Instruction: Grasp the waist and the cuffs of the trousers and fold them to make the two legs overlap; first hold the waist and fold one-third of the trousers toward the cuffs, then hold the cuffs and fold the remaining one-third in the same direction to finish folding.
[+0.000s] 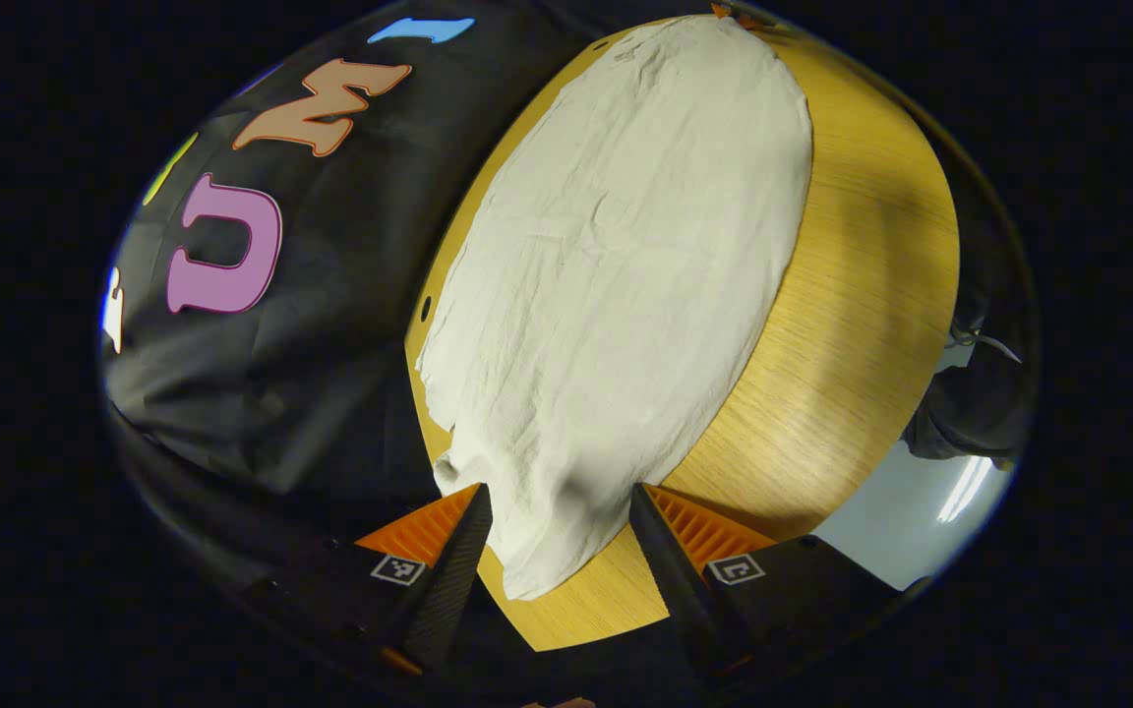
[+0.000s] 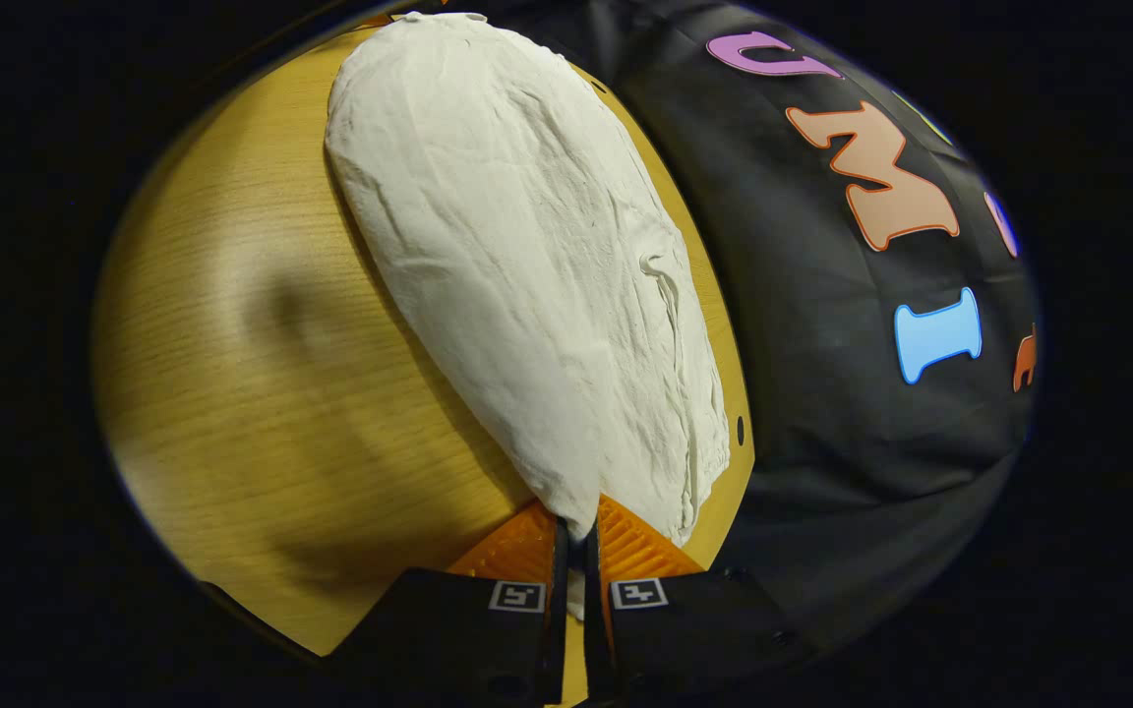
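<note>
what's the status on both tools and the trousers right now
Left tool open, fingers either side of one end of the trousers. Right tool shut on the other end. Trousers flat along the table. Nothing in the way.

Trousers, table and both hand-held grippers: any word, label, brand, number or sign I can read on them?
No readable text on any of them.
trousers: plain cloth, no print, tag or brand showing.
table: bare wood grain, no writing.
left hand-held gripper: square coded markers, patterns, not words.
right hand-held gripper: the same kind of square patterns, no words or numbers.
</note>
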A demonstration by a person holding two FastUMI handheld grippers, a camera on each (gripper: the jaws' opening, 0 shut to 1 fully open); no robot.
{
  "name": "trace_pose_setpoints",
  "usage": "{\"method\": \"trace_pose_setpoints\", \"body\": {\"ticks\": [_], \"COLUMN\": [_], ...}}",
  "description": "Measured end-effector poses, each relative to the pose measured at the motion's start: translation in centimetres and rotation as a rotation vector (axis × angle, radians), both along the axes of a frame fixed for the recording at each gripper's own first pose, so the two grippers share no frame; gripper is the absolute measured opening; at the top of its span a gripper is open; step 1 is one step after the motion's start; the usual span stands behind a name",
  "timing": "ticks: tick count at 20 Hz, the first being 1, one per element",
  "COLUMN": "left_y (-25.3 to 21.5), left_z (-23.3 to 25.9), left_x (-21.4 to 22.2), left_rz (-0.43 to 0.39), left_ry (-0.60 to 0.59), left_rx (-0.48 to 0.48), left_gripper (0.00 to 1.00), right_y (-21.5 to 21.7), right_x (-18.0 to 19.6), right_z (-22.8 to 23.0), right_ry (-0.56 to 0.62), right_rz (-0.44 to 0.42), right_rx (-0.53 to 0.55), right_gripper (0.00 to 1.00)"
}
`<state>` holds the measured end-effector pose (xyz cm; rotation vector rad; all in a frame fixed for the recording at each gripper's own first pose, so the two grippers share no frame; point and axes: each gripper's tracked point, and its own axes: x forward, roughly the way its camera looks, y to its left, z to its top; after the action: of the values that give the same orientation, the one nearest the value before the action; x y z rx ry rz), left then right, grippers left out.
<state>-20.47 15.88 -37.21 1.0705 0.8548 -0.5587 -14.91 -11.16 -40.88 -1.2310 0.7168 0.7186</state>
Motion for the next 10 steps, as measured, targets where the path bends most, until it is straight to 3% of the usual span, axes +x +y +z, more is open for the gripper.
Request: {"method": "trace_pose_setpoints", "body": {"ticks": [9,10], "left_y": [-0.7,-0.3], "left_z": [-1.5,-2.0], "left_x": [3.6,3.3], "left_rz": [-0.077,-0.062], "left_ry": [0.029,0.045], "left_rx": [0.017,0.008], "left_gripper": [0.83,0.76], "right_y": [0.1,0.0], "right_x": [0.0,0.0], "right_z": [0.1,0.0], "right_ry": [-0.011,-0.012], "right_rz": [-0.006,-0.007], "right_rx": [-0.001,-0.001], "right_gripper": [0.10,0.10]}}
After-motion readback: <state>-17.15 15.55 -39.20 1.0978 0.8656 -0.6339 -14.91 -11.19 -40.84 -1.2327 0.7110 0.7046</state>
